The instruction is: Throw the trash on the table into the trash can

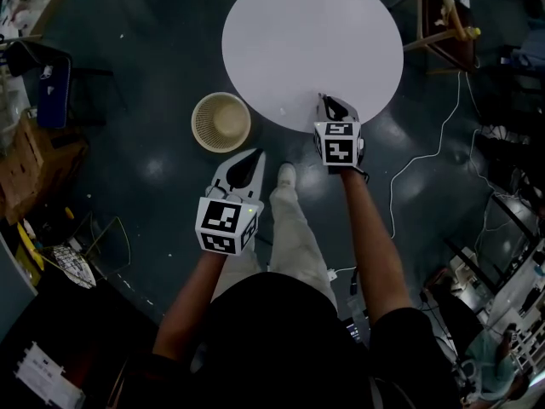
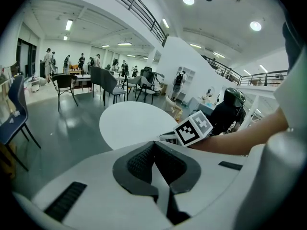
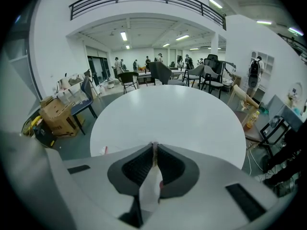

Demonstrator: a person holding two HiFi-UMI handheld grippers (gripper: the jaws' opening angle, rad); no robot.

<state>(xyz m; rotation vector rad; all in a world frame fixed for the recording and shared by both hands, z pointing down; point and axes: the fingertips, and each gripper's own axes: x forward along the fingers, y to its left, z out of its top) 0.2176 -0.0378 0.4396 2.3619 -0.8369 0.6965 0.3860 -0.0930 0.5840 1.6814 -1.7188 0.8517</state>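
A white round table (image 1: 312, 41) stands ahead of me, with a woven trash can (image 1: 220, 122) on the floor at its left. My right gripper (image 1: 326, 100) is over the table's near edge. In the right gripper view, this gripper (image 3: 154, 145) is shut on a white paper scrap (image 3: 149, 186) that runs down between the pads. A second small scrap with red on it (image 3: 103, 150) lies at the table's near left edge. My left gripper (image 1: 253, 156) hangs over the floor beside the can; its jaws (image 2: 154, 143) meet with nothing between them.
A wooden chair (image 1: 443, 20) stands right of the table, with a blue chair (image 1: 51, 83) and a cardboard box (image 1: 25, 156) at far left. A white cable (image 1: 426, 156) trails over the floor at right. My shoe (image 1: 287, 175) is near the table's edge.
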